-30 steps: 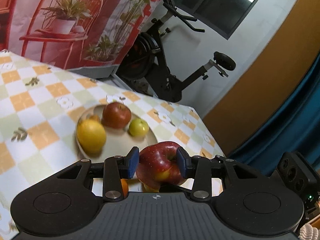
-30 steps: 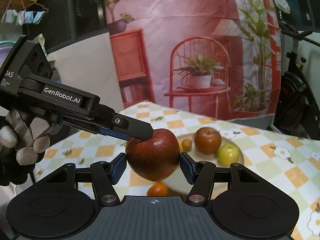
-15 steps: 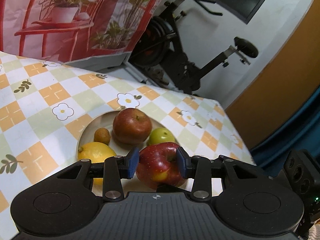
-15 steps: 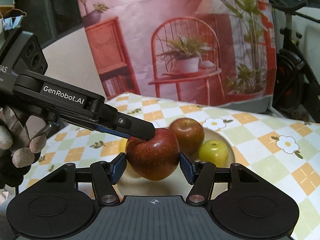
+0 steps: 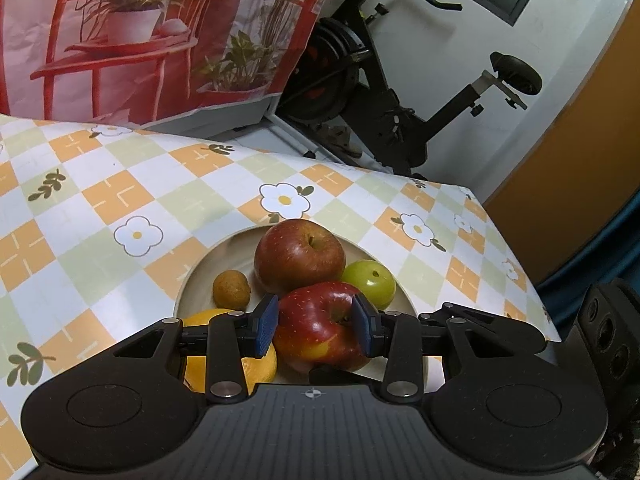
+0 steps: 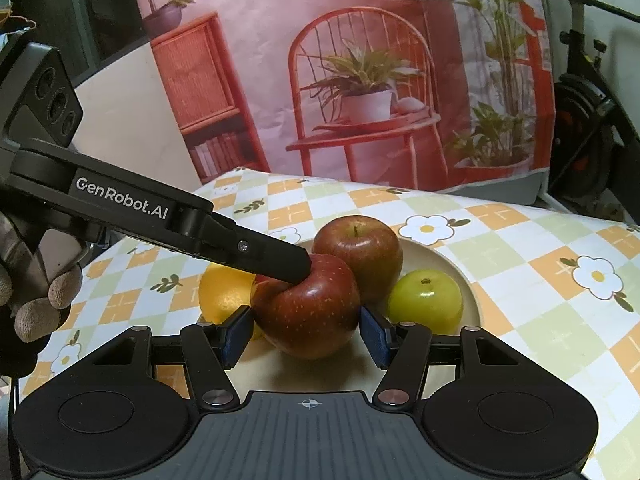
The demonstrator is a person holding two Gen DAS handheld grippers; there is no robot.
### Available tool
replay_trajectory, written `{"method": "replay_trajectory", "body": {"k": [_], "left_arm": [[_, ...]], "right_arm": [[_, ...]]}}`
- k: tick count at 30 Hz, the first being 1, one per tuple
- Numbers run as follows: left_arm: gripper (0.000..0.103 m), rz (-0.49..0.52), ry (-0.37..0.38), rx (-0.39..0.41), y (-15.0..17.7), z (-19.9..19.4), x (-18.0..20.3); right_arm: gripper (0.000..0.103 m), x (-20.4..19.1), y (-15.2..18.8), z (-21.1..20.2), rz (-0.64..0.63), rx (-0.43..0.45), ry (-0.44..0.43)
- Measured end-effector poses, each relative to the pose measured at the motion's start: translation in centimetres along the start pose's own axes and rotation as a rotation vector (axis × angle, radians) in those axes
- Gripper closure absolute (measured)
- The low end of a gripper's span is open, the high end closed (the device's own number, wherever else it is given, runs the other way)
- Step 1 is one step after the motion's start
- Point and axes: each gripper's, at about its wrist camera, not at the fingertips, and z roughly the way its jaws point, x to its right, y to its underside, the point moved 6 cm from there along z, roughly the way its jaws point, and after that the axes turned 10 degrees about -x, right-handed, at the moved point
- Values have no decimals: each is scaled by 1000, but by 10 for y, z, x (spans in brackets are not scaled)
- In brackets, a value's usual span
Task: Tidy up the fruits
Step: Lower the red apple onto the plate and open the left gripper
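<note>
A red apple hangs low over the beige plate, held from two sides at once. My left gripper is shut on it, blue pads pressing its flanks. My right gripper is shut on the same red apple, and one left gripper finger lies across the apple's top. In the plate sit a second red apple, a green fruit, a small brown fruit and a yellow citrus. The held apple's underside is hidden.
The checked flower tablecloth runs to the table's edge on the right. Beyond it stand an exercise bike and a printed backdrop. A gloved hand holds the left gripper.
Both grippers have come down and forward together with the red apple, from the near side of the plate to just over it. A small orange fruit seen below has left view.
</note>
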Motion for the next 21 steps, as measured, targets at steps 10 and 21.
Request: {"method": "replay_trajectory", "body": {"k": [10,21], "left_arm": [[61,43,-68,1,3,4,5],[62,68,-125,29,10,-4,14]], "right_arm": [[47,0,8,1,15,3,39],[45,13,62,-64,116,135,174]]}}
